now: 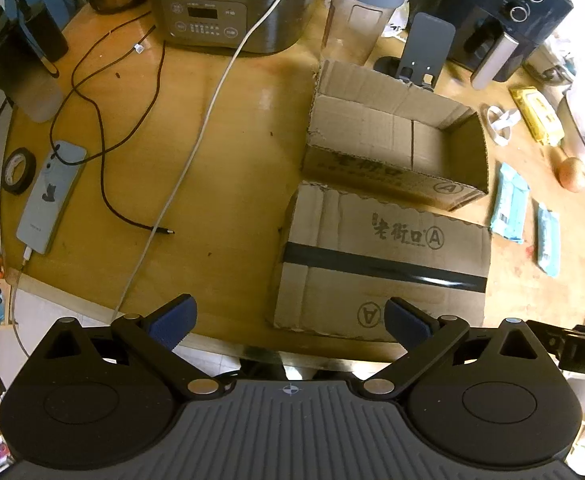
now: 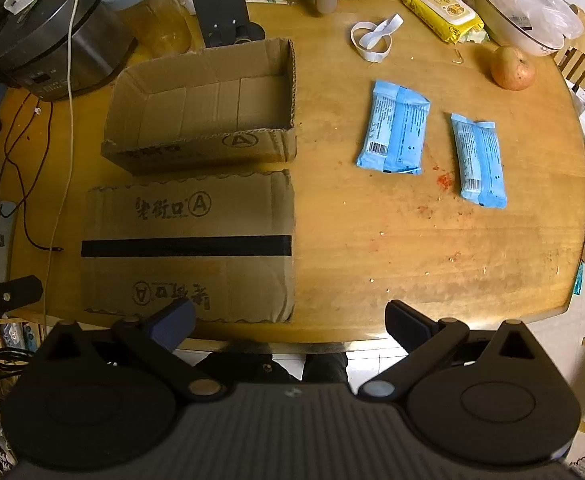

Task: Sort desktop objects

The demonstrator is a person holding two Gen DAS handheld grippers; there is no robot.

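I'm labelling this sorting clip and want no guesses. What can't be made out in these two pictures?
- Blue packets: print too small to read, both views.
- Closed taped box: contents hidden by its flaps.
- Open cardboard box: near floor strip hidden by its front wall.
- Phone: right wrist view cuts it at the left edge.

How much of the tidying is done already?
Nothing looks sorted yet. The open cardboard box is empty. Both the left gripper and right gripper are open, holding nothing. Still left: two blue packets lying on the table.
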